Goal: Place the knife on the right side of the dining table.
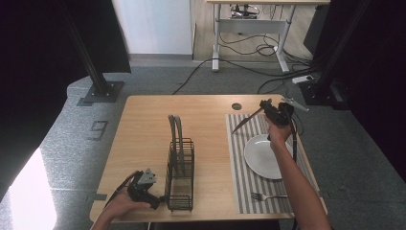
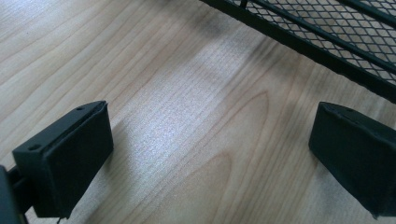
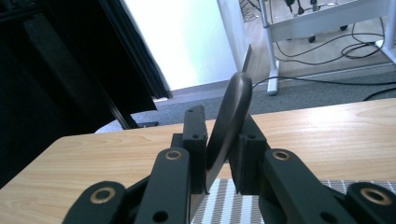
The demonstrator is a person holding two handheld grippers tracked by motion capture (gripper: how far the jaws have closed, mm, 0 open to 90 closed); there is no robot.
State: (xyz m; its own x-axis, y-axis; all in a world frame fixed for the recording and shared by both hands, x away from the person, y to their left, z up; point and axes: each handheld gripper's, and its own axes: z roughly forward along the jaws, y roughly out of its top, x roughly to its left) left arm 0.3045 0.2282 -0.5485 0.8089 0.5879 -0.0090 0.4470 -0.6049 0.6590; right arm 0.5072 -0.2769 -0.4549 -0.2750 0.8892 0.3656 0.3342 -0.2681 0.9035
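The left gripper [image 1: 155,201] rests low on the desk [image 1: 143,134], its jaws spread wide with only bare wood between them; the black wire rack [image 1: 180,167] stands just ahead of its tips. Well apart to the right, the right gripper [image 1: 266,109] clamps a dark knife [image 1: 244,121] by its handle, raised above the striped placemat [image 1: 244,172], the white plate [image 1: 263,155] below it.

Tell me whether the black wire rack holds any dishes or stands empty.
Not empty: the black wire rack holds two grey plates standing upright on edge in its far slots; its near slots look bare.
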